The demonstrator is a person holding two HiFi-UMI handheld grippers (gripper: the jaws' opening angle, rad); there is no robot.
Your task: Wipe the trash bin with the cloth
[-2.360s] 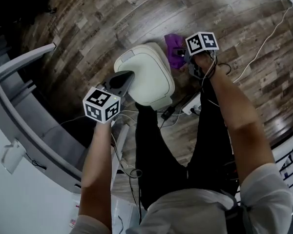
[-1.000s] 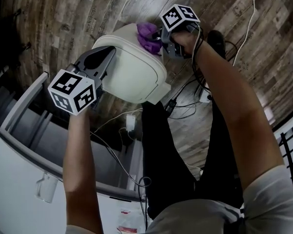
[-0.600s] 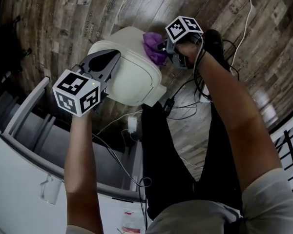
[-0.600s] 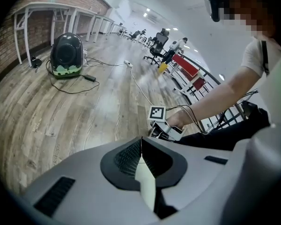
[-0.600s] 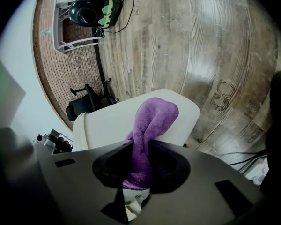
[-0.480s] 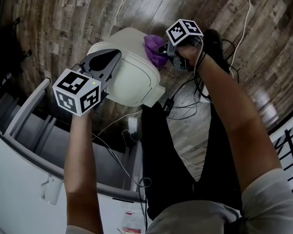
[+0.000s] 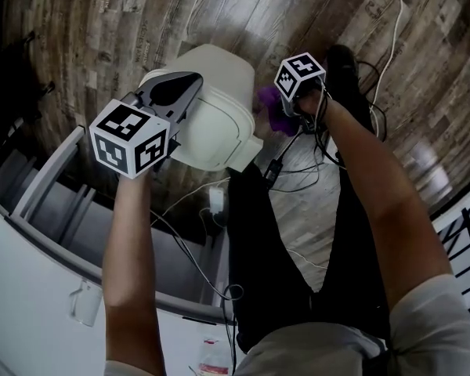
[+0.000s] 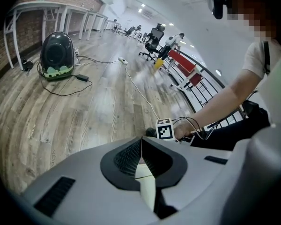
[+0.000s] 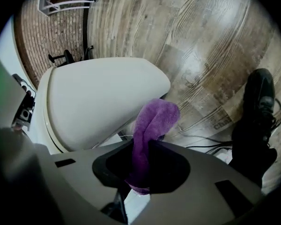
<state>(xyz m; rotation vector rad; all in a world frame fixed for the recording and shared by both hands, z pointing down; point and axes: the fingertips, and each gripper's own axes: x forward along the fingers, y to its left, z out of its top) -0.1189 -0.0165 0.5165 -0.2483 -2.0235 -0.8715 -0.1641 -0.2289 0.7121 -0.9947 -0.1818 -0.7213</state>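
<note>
1. the wood floor (image 7: pixel 102 22) spreads out beyond both sets of fingers, under everything we see.
2. the trash bin (image 7: pixel 219 108), cream with its lid down, stands between the two grippers. it is under the left fingers, and just ahead and to the left of the right fingers.
3. the left gripper (image 8: pixel 141 149) lies over the bin's left edge. its fingers (image 8: pixel 126 156) are pressed together at the tips, and a cream sliver shows in the gap behind them. we cannot tell whether they pinch any of the rim.
4. the right gripper (image 9: pixel 141 165) sits off the bin's right side, its fingers clamped on the cloth.
5. a black shoe (image 9: pixel 257 102) rests on the floor to the right of the right fingers, well apart from the cloth.
6. the cloth (image 9: pixel 154 118), purple, sticks out from between the right fingers. its folded end reaches past the fingertips, just beside the bin's side wall. we cannot tell if it touches.
7. dark cables (image 7: pixel 298 171) trail on the floor behind the right fingers.
</note>
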